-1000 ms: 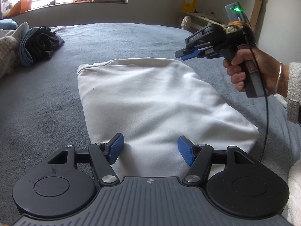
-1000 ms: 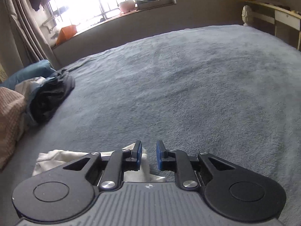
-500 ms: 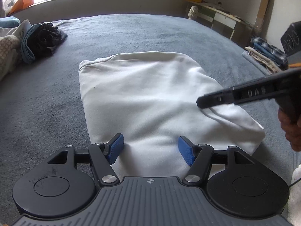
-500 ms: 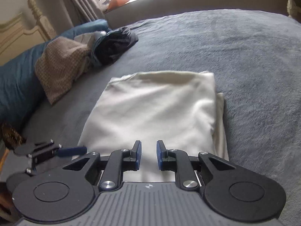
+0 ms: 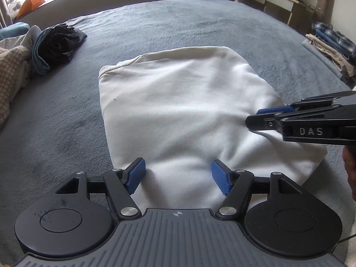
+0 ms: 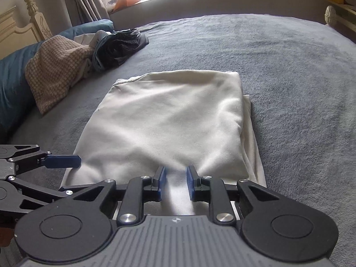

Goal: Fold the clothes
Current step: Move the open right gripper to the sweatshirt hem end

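A folded white garment (image 5: pixel 187 111) lies flat on the grey bed; it also shows in the right wrist view (image 6: pixel 169 124). My left gripper (image 5: pixel 178 175) is open, its blue pads spread wide over the garment's near edge. It also shows at the left of the right wrist view (image 6: pixel 66 161). My right gripper (image 6: pixel 175 182) hovers over the garment's near edge with its jaws a narrow gap apart and white cloth showing between the pads. It reaches in from the right in the left wrist view (image 5: pixel 255 120), low over the garment's right side.
A dark crumpled garment (image 5: pixel 57 44) and a checked beige cloth (image 6: pixel 55 66) lie in a pile at the bed's left. Folded clothes (image 5: pixel 331 46) are stacked at the right beside a desk. A window ledge runs along the back wall.
My right gripper came down from above the bed and swung round to the garment's near right edge. My left gripper stayed open at the near edge.
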Demonstrator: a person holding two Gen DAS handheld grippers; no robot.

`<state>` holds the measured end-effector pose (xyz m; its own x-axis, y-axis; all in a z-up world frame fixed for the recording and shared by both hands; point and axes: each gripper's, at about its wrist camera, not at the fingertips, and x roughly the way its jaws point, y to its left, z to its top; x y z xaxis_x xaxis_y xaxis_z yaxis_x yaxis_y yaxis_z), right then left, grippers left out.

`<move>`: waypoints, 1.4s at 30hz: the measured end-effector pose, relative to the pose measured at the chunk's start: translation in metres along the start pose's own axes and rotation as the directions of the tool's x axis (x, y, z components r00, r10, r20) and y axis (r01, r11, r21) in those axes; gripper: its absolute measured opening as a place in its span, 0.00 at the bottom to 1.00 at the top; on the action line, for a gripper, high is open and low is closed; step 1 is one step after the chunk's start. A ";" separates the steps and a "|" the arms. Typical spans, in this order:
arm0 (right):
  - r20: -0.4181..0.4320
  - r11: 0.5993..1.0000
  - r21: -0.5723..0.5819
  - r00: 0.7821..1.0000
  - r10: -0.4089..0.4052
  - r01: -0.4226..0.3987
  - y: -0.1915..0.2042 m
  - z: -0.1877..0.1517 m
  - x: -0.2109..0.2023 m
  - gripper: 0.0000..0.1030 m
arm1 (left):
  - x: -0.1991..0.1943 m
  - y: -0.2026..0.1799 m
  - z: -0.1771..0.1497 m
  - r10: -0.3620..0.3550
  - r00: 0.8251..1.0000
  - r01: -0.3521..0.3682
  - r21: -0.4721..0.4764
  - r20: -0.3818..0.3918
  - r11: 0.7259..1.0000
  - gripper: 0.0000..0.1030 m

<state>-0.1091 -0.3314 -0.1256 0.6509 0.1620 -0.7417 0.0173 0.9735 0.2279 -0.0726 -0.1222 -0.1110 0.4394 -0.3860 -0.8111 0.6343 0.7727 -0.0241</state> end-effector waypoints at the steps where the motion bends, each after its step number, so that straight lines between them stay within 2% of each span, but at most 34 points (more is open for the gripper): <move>1: 0.015 1.000 -0.006 1.000 -0.002 0.002 0.002 -0.001 -0.005 0.22 | 0.000 -0.001 0.000 0.006 1.000 -0.006 0.002 -0.002 1.000 0.65; 6: 0.064 0.996 -0.093 0.998 0.006 0.000 0.016 -0.010 -0.027 0.22 | 0.002 -0.004 0.003 0.027 0.999 -0.027 0.008 -0.018 1.000 0.66; 12: 0.000 0.981 -0.171 0.995 -0.098 0.097 0.019 -0.025 -0.009 0.22 | 0.002 -0.007 0.004 0.045 0.999 -0.044 0.014 -0.028 0.999 0.67; 17: 0.011 0.983 -0.160 0.996 -0.093 0.094 0.013 -0.028 -0.011 0.22 | 0.003 -0.009 0.006 0.057 0.998 -0.056 0.022 -0.033 0.998 0.68; 20: 0.015 0.979 -0.171 0.994 -0.112 0.113 0.008 -0.028 -0.015 0.22 | 0.004 -0.009 0.006 0.062 0.997 -0.061 0.024 -0.035 0.998 0.69; 26: 0.029 0.980 -0.120 0.987 -0.157 0.159 -0.015 -0.033 -0.029 0.21 | 0.004 -0.011 0.005 0.076 0.997 -0.075 0.032 -0.035 0.997 0.69; 28: 0.041 0.984 -0.084 0.987 -0.153 0.156 -0.021 -0.036 -0.036 0.21 | 0.005 -0.012 0.005 0.081 0.996 -0.080 0.036 -0.034 0.996 0.69; 39: 0.079 0.991 -0.136 0.997 0.012 -0.001 0.000 -0.045 -0.058 0.22 | 0.005 -0.013 0.005 0.094 0.995 -0.093 0.037 -0.037 0.995 0.70; 42: 0.026 0.986 -0.167 1.000 0.007 -0.003 0.005 -0.051 -0.050 0.22 | 0.005 -0.013 0.005 0.094 0.995 -0.093 0.036 -0.037 0.995 0.70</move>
<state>-0.1799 -0.3262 -0.1195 0.6707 0.1649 -0.7232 -0.1118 0.9863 0.1212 -0.0753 -0.1369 -0.1122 0.4734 -0.2924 -0.8309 0.6131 0.7867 0.0724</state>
